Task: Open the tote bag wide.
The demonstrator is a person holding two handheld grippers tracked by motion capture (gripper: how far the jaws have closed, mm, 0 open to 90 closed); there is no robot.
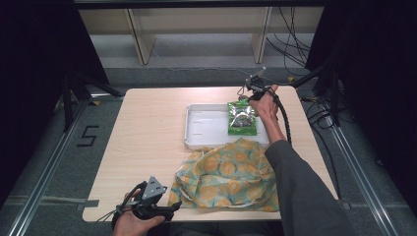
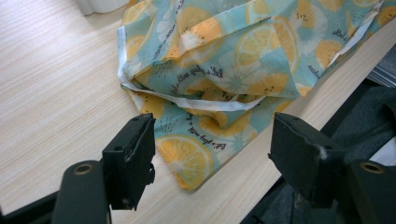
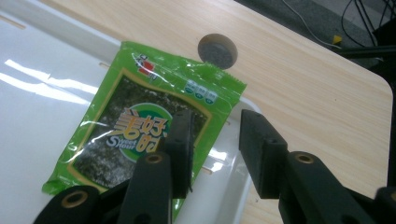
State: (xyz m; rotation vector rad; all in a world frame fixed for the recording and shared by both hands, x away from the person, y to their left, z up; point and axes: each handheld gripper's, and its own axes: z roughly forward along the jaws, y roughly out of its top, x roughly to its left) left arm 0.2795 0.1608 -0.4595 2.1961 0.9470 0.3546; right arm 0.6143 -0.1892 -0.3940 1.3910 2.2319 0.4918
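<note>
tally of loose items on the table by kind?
Green seaweed snack packet: 1
White tray: 1
Lemon-print cloth bag: 1
Total: 3

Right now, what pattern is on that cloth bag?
Orange and lemon slices on pale blue cloth bag; clearest in the left gripper view.

seaweed snack packet (image 3: 140,126): green, glossy, lying flat at the white tray's (image 3: 37,116) right edge
lemon-print cloth bag (image 1: 226,174): crumpled, near table edge
</note>
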